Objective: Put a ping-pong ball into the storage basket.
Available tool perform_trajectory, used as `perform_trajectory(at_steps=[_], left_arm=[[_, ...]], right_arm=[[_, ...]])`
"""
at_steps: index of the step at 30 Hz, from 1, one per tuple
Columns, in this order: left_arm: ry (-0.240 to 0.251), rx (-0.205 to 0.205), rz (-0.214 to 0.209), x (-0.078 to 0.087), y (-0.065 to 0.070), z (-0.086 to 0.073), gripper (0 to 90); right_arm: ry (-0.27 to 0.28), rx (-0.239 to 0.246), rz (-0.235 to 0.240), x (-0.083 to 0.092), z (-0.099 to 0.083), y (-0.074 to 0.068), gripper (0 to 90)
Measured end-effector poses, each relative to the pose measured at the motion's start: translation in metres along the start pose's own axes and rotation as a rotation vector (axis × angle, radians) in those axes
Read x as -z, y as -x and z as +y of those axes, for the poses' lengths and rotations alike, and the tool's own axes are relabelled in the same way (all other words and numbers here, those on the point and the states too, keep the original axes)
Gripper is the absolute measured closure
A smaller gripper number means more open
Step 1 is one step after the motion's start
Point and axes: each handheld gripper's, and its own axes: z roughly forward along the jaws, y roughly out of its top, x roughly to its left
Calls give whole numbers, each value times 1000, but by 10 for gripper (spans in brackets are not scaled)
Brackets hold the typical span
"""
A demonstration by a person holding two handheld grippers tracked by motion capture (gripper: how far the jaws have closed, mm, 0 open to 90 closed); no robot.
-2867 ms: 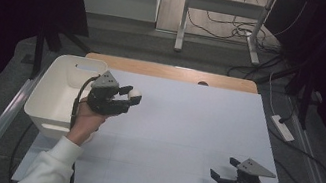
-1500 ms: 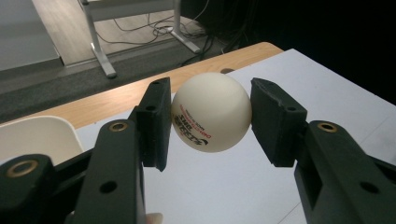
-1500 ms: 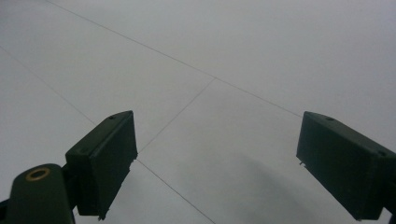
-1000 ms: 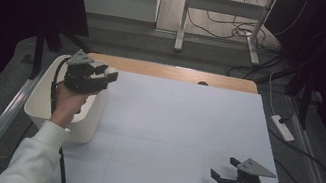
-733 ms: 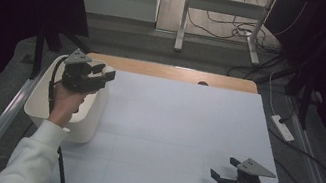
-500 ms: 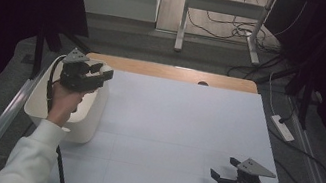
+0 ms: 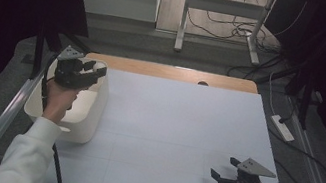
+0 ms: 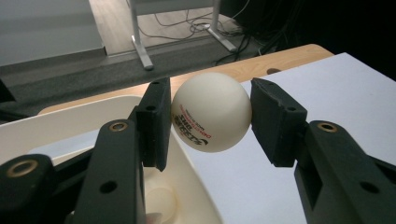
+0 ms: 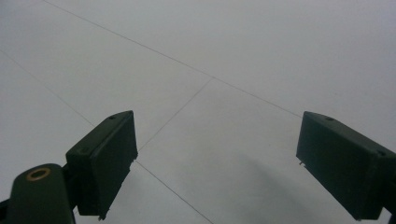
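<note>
A white ping-pong ball [image 8: 212, 112] with red and black print sits between the two black pads of my left gripper [image 8: 211, 122], which is shut on it. In the high view the left gripper [image 7: 95, 70] holds the ball [image 7: 100, 66] over the far part of a white plastic tub [image 7: 94, 110] at the table's left edge. The tub's rim [image 8: 84, 109] curves below the jaws, and a pale round shape [image 8: 160, 203] lies inside it. My right gripper [image 7: 222, 168] rests low near the front right of the white table top [image 7: 176, 119]. Its jaws [image 9: 215, 163] stand wide apart with nothing between them.
A strip of bare wood [image 7: 174, 72] with a small hole [image 7: 202, 83] runs along the table's far edge. Metal rails flank the table. A white power strip [image 7: 282, 128] and cables lie on the floor at the right, and desk legs [image 7: 183, 19] stand beyond.
Since the earliest frame my left gripper has moved back and to the left, from over the table beside the tub to above the tub. Over the last second it drifted slightly left. The right gripper kept still.
</note>
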Motion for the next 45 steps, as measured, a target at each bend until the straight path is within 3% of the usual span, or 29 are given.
perform_trajectory(at_steps=[3, 16, 28, 37, 45], left_arm=[[-12, -4, 29, -1, -6, 0, 503], [-53, 23, 76, -6, -23, -4, 503], [-110, 43, 74, -20, -29, -9, 502], [-198, 55, 74, -33, -33, -13, 501], [-276, 65, 98, -43, -38, -19, 499]], right_arm=[[0, -1, -1, 0, 0, 0, 124], [-1, -1, -2, 0, 0, 0, 124], [-5, -10, -3, 0, 0, 1, 127], [-6, -8, -6, 0, 0, 1, 126], [-6, -7, -2, 0, -1, 1, 127]])
